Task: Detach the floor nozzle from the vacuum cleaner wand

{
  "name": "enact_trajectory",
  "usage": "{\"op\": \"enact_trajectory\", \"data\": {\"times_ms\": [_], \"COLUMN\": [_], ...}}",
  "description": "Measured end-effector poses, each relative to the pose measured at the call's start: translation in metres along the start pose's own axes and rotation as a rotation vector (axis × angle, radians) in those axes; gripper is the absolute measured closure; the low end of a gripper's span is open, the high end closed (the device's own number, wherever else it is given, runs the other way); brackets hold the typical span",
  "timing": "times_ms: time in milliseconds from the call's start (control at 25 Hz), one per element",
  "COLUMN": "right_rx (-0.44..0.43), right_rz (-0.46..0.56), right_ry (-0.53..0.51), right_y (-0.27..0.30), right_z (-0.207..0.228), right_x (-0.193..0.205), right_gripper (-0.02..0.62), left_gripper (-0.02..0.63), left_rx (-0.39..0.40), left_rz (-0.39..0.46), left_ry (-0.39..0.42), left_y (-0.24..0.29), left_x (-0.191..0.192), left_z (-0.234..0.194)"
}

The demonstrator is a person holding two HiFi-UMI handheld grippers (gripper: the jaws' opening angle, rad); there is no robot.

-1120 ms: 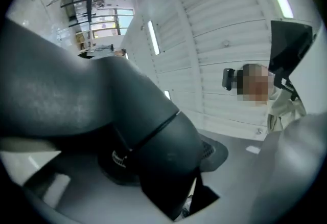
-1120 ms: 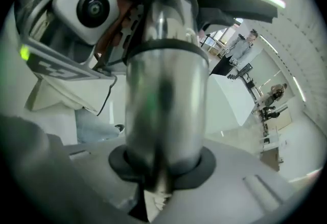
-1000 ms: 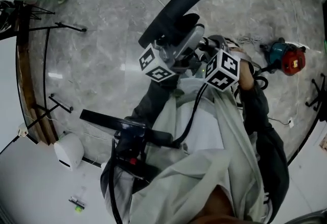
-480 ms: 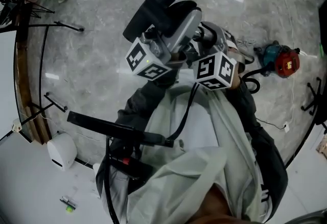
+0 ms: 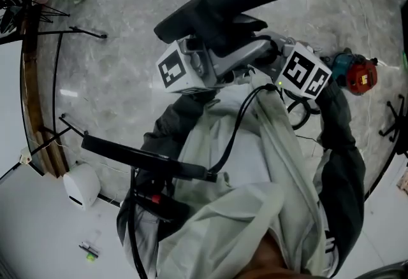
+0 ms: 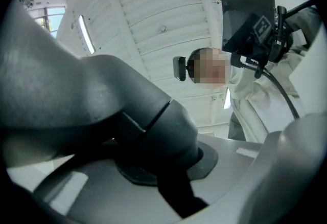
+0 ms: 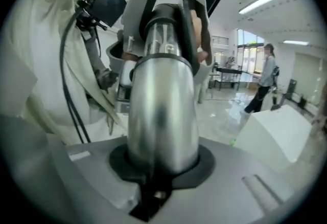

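Note:
The black floor nozzle (image 5: 229, 0) is lifted in front of the person, lying crosswise at the top of the head view. Its dark grey neck (image 6: 127, 115) fills the left gripper view, and my left gripper (image 6: 163, 172) is shut on it. The silver wand (image 7: 163, 110) runs up from between the jaws of my right gripper (image 7: 163, 166), which is shut on it. In the head view the left gripper (image 5: 210, 71) sits under the nozzle, and the right gripper (image 5: 280, 67) is close beside it, at the wand (image 5: 248, 55).
A red and teal power tool (image 5: 354, 74) lies on the marble floor at the right. A black bar with a red button (image 5: 146, 160) juts out at lower left, near a white device (image 5: 81, 185). Stand legs (image 5: 70, 32) spread at the left. A person (image 7: 265, 80) stands far off.
Both grippers have risen with the nozzle and wand. The nozzle has swung from pointing up-right to lying more crosswise, and the right gripper's marker cube has shifted right.

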State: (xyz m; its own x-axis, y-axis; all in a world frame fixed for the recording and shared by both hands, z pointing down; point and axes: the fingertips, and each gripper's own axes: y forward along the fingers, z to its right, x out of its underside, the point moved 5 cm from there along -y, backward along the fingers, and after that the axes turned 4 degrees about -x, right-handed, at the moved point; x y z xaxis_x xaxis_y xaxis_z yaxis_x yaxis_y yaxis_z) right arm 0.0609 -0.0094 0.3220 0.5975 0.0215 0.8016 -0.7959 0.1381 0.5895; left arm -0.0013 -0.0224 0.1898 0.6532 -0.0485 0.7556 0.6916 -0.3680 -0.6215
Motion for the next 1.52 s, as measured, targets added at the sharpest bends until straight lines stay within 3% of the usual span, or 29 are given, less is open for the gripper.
{"op": "enact_trajectory", "data": {"times_ms": [80,200,280,320,400,600,640,680,720,800,960,1040,1080,1160,1320,1400,1440,1520], "right_rx": [0.206,0.574,0.674,0.657,0.520,-0.085,-0.138,-0.135,-0.083,0.107,0.570,0.684,0.684,0.567,0.089,-0.095,-0.131,-0.071], "right_rz": [-0.047,-0.156,-0.210,-0.218,-0.189,0.011,0.019,0.013,-0.005,-0.066,-0.209,-0.239,-0.235,-0.185,-0.003,0.030,0.018,-0.026], "right_ry": [0.003,0.026,0.044,0.052,0.056,0.011,0.017,0.027,0.038,0.048,0.042,0.056,0.067,0.076,0.001,-0.007,0.004,0.040], "right_y": [-0.002,-0.004,0.003,0.008,0.016,0.008,0.006,0.006,0.007,0.010,0.013,0.015,0.017,0.021,0.016,0.010,0.009,0.014], "right_z": [0.008,0.013,0.014,0.013,0.005,-0.025,-0.026,-0.024,-0.020,-0.010,0.002,0.001,-0.002,-0.012,-0.044,-0.051,-0.050,-0.044], "right_x": [0.000,-0.002,-0.002,-0.002,-0.003,-0.006,-0.008,-0.010,-0.011,-0.013,-0.014,-0.013,-0.011,-0.009,-0.010,-0.011,-0.011,-0.012], "right_gripper": [0.512,0.512,0.512,0.511,0.511,0.508,0.508,0.508,0.508,0.511,0.511,0.509,0.509,0.509,0.508,0.506,0.506,0.508], "left_gripper": [0.535,0.534,0.534,0.534,0.532,0.532,0.532,0.532,0.532,0.534,0.532,0.534,0.534,0.534,0.531,0.531,0.532,0.532], "left_rx": [-0.061,-0.202,-0.278,-0.283,-0.220,0.097,0.123,0.127,0.111,0.032,-0.240,-0.299,-0.299,-0.244,0.080,0.178,0.179,0.105], "left_rz": [0.052,0.058,0.052,0.050,0.042,-0.038,-0.045,-0.040,-0.024,0.020,0.072,0.059,0.047,0.023,-0.053,-0.071,-0.065,-0.031], "left_ry": [-0.002,-0.052,-0.102,-0.115,-0.107,-0.010,-0.013,-0.022,-0.034,-0.052,-0.112,-0.144,-0.151,-0.134,-0.012,0.017,0.008,-0.034], "left_y": [0.001,-0.011,-0.022,-0.026,-0.030,-0.011,-0.010,-0.010,-0.012,-0.019,-0.035,-0.040,-0.040,-0.038,-0.025,-0.020,-0.020,-0.024], "left_x": [-0.005,-0.005,-0.006,-0.006,-0.008,-0.003,-0.003,-0.003,-0.005,-0.010,-0.016,-0.015,-0.014,-0.013,-0.009,-0.007,-0.007,-0.010], "left_z": [-0.006,-0.019,-0.029,-0.031,-0.025,0.021,0.022,0.019,0.014,0.002,-0.021,-0.024,-0.023,-0.014,0.037,0.050,0.048,0.034]}}
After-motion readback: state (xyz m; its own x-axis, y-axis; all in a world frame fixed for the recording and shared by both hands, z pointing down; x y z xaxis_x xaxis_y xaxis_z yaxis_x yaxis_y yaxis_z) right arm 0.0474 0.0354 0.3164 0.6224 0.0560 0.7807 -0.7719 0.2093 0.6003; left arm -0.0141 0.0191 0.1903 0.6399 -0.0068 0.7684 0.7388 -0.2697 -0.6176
